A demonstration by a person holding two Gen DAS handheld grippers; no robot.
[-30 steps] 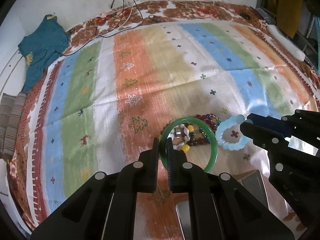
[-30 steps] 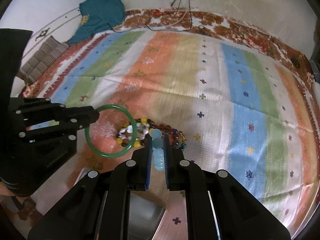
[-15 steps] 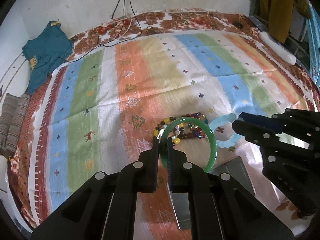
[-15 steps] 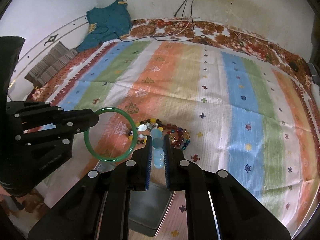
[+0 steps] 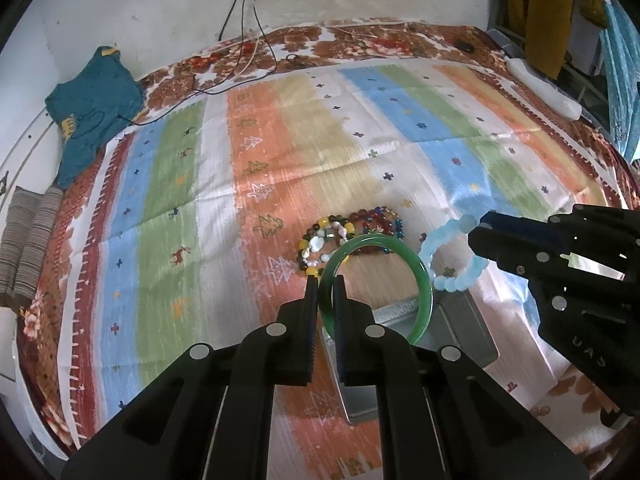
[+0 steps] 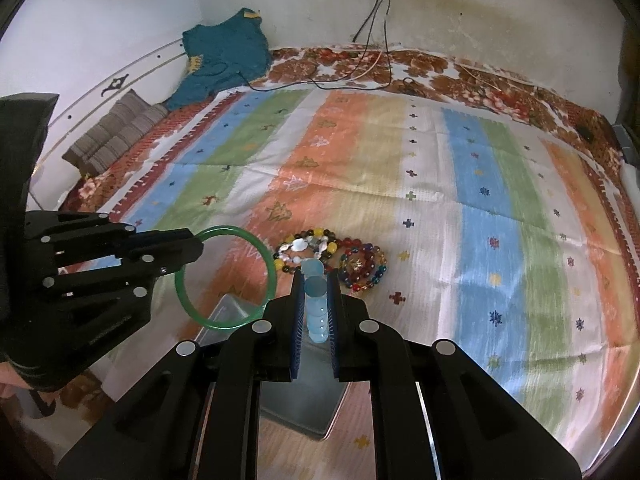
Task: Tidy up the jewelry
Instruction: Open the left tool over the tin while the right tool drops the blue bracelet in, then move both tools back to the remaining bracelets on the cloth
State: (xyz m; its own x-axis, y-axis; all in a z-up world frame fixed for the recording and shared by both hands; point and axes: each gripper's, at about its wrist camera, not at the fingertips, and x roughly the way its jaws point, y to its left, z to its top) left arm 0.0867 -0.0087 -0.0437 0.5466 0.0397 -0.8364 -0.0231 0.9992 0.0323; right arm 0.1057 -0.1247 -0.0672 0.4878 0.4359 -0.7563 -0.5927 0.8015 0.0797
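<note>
two bracelets lifted over the metal tin

the left gripper (image 5: 326, 280) is clamped tight on the rim of a green bangle (image 5: 422, 276), which hangs in the air with its ring open toward the camera. to its right, the right gripper (image 6: 315, 280) pinches a pale blue bead bracelet (image 6: 316, 308) between its pads, jaws narrow around the beads; from the left wrist view that bracelet (image 5: 448, 258) shows as a loop dangling off the black fingertips.

both pieces sit above a grey metal tin (image 5: 468, 328) at the near edge of the striped cloth (image 5: 280, 152), the tin partly hidden behind the grippers. whether either bracelet touches the tin cannot be told.

just beyond the tin, two beaded bracelets lie on the cloth touching each other: a mixed one with yellow, white and dark beads (image 6: 306, 246) on the left, and a red, blue and amber one (image 6: 362, 266) on the right.

far left, a teal garment (image 6: 224, 56) lies at the wall, with folded striped fabric (image 6: 114, 132) nearer. cables (image 6: 372, 20) run down the far wall.
</note>
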